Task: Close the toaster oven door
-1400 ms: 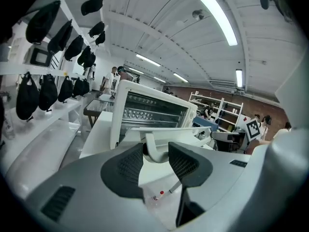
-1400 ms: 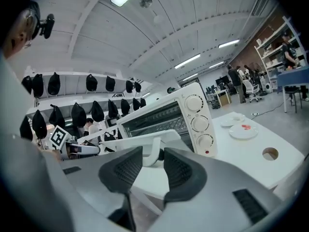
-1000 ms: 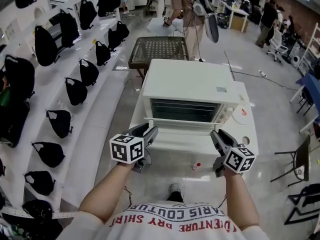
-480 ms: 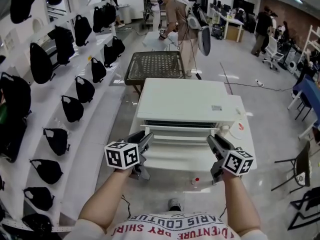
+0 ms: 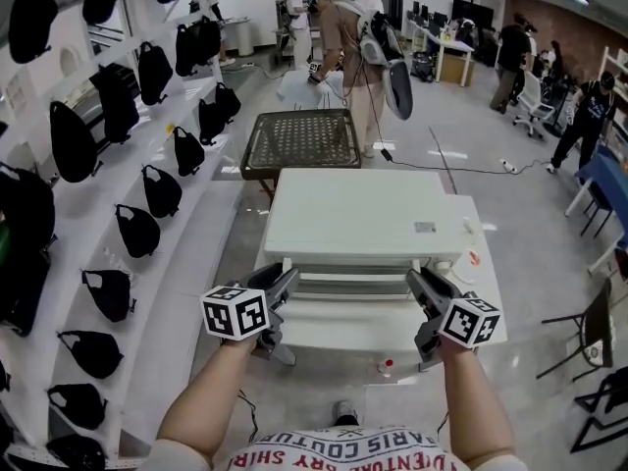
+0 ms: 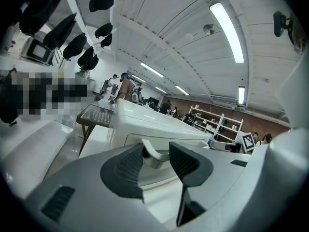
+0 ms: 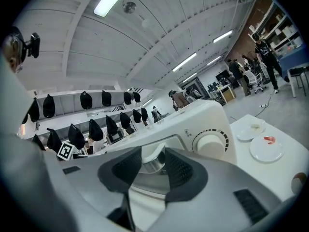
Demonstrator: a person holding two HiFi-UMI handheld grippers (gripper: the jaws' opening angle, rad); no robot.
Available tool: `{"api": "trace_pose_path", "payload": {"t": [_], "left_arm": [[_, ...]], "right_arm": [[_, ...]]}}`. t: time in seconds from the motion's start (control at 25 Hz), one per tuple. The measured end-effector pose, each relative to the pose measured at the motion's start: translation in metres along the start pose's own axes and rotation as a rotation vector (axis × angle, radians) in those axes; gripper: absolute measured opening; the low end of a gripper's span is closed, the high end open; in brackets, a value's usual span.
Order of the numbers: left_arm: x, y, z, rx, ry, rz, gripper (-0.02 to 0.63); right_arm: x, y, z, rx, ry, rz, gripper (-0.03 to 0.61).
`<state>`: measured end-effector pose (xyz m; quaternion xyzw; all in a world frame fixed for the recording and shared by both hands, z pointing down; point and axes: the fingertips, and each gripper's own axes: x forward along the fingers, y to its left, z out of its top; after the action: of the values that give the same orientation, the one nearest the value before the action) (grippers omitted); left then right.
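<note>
Left gripper (image 5: 283, 281): its pads are sitting on either side of the left end of the door handle (image 6: 153, 154) and look to be touching it. The jaws are opening.

Right gripper (image 5: 420, 285): it is doing the same at the right end, just beside the dial (image 7: 210, 143). The bar is filling the gap between the pads, and the jaws are opening.

The door (image 5: 353, 281) is standing nearly upright and leaning in toward the oven face, not quite seated by my reading.

The toaster oven (image 5: 358, 214) is sitting on the white counter (image 5: 343, 330), directly ahead of the person.

To do this step well, I'd be pushing both ends forward together and keeping the bar level so the door isn't twisting. I wouldn't let go until it is lying flush.

The oven's long axis is running left to right across the person, with the door facing them. The handle is lying parallel to that axis.
</note>
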<state>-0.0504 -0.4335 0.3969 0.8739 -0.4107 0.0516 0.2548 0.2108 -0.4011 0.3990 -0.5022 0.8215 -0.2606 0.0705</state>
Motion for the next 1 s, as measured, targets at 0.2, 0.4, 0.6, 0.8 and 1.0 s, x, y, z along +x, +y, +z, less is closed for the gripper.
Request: {"api": "trace_pose_path", "payload": {"t": [0.2,0.4,0.6,0.8,1.0], "left_arm": [[0.000,-0.001,0.001,-0.003,-0.013,-0.006,0.189],[-0.005,-0.005,0.005,0.123,-0.021,0.030,0.189],[-0.027,-0.014,0.000,0.088,-0.050,0.008,0.221],[-0.059,-0.033,-0.012,0.032,-0.076,-0.017,0.130],[-0.084,-0.077,-0.037,0.055,-0.059,-0.092,0.072]], "right_arm": [[0.000,0.000,0.001,-0.003,0.003,0.007,0.160],[-0.009,-0.003,0.011,-0.052,-0.040,-0.005,0.156],[-0.033,0.010,0.013,-0.107,-0.075,0.003,0.114],[-0.057,0.049,-0.007,-0.175,-0.051,0.077,0.047],[-0.081,0.105,-0.038,-0.262,0.000,0.189,0.034]]}}
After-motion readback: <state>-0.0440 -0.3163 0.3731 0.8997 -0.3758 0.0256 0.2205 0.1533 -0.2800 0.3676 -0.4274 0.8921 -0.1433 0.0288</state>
